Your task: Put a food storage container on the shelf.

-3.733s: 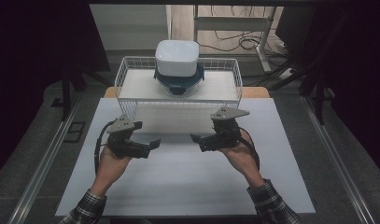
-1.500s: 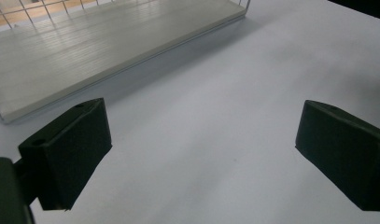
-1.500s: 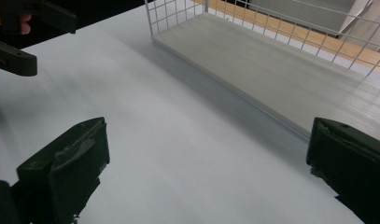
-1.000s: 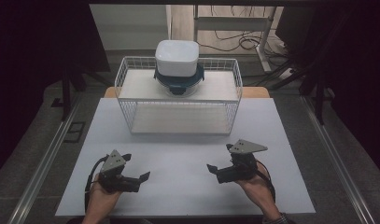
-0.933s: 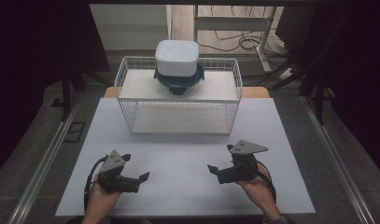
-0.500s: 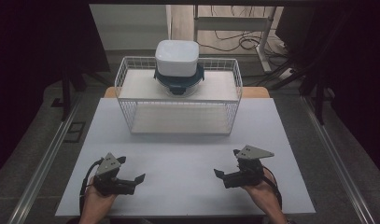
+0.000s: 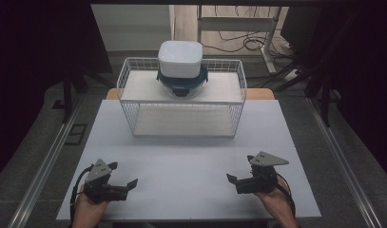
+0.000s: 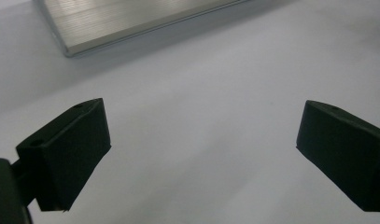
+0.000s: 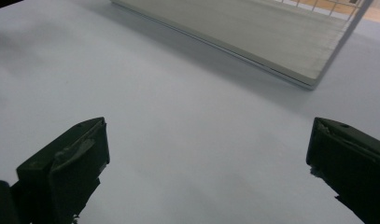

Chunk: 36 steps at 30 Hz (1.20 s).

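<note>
Left gripper [image 7: 119,186] and right gripper [image 7: 240,180] rest near the front edge of the worktop [image 7: 191,161], jaws spread wide, empty, tips pointing inward. Both are well apart from the wire rack [image 7: 181,102]. No legible markings.

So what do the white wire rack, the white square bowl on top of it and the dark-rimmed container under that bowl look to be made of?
The white wire rack looks like coated metal: thin rods in a regular grid. The white square bowl, turned upside down, has a smooth, faintly glossy surface, so ceramic or hard plastic; I can't tell which. The dark-rimmed container seems clear glass or plastic with a teal plastic rim, since its body is see-through.
</note>
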### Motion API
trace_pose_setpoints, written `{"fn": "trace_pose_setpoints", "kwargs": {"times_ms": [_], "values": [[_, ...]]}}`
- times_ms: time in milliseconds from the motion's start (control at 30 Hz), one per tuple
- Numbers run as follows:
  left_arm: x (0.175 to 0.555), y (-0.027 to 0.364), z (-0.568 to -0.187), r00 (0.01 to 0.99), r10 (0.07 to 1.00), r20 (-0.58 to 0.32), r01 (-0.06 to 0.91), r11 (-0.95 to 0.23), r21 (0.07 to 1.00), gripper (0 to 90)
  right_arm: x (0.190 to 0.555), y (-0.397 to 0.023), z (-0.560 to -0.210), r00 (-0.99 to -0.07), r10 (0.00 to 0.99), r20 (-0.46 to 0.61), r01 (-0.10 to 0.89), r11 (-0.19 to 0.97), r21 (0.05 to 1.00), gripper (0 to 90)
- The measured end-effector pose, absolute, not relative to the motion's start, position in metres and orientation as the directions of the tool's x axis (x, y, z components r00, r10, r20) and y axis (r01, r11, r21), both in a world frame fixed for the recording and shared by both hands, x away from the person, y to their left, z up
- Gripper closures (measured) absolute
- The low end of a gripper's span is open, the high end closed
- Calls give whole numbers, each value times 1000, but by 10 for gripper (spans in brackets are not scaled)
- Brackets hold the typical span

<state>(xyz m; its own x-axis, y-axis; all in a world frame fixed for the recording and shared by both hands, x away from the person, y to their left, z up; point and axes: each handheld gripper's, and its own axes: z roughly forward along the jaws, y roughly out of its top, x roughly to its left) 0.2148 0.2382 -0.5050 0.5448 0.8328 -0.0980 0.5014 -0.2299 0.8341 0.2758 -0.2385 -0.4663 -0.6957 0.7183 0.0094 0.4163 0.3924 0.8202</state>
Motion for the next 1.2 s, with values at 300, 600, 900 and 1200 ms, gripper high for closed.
{"fn": "trace_pose_setpoints", "kwargs": {"times_ms": [300,600,900,1200], "values": [[209,251,-510,512,855,-81,517,-232,824,18,270,-257,-471,-664,748,1,435,385,814,0],[204,264,-515,473,879,-50,532,-240,812,17,263,-281,-479,-615,789,8,468,356,809,0],[200,274,-520,441,897,-29,545,-242,803,16,255,-300,-486,-576,817,8,495,341,800,0],[198,284,-527,405,914,21,565,-268,780,18,251,-313,-494,-539,842,-21,524,355,774,0]]}}
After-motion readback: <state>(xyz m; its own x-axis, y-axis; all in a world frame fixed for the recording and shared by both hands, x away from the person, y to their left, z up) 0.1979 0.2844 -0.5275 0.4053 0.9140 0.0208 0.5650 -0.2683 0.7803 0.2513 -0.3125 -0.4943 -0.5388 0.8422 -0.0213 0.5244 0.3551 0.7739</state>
